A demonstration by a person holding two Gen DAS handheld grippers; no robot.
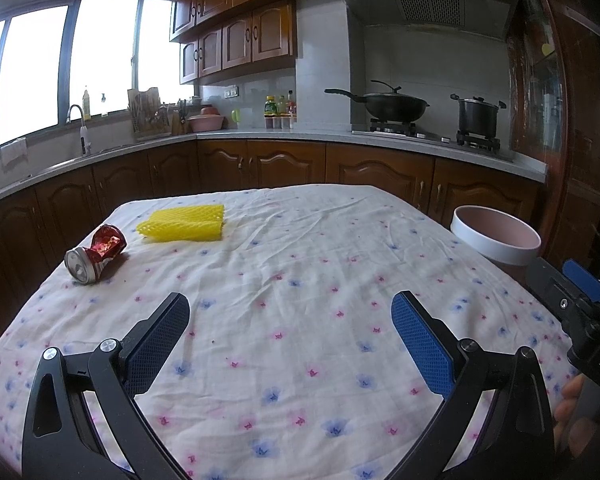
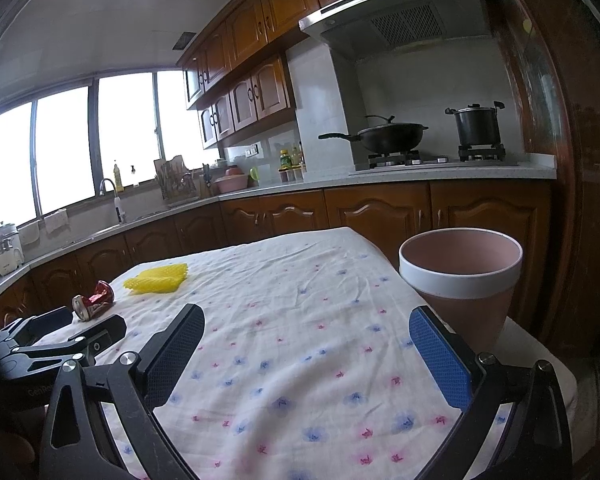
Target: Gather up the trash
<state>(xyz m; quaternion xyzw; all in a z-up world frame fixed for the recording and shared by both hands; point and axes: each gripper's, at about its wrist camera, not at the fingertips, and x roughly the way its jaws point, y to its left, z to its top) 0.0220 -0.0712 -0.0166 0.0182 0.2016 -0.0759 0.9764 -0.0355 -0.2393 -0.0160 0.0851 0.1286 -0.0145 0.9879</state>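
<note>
Both grippers hanging over the table with nothing in them, trash sitting at the far left.

The crushed red can [image 1: 96, 254] lies on its side on the flowery tablecloth [image 1: 300, 280], silver end facing near, with yellow foam netting [image 1: 184, 223] just beside it, farther back. The pink bin [image 2: 460, 276] stands off the right edge, its base hidden. Left gripper [image 1: 290, 320] and right gripper [image 2: 306, 334] both have jaws wide apart.

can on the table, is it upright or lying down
Lying down. The can rests on its side on the tablecloth, crushed, its silver end facing the camera.
</note>
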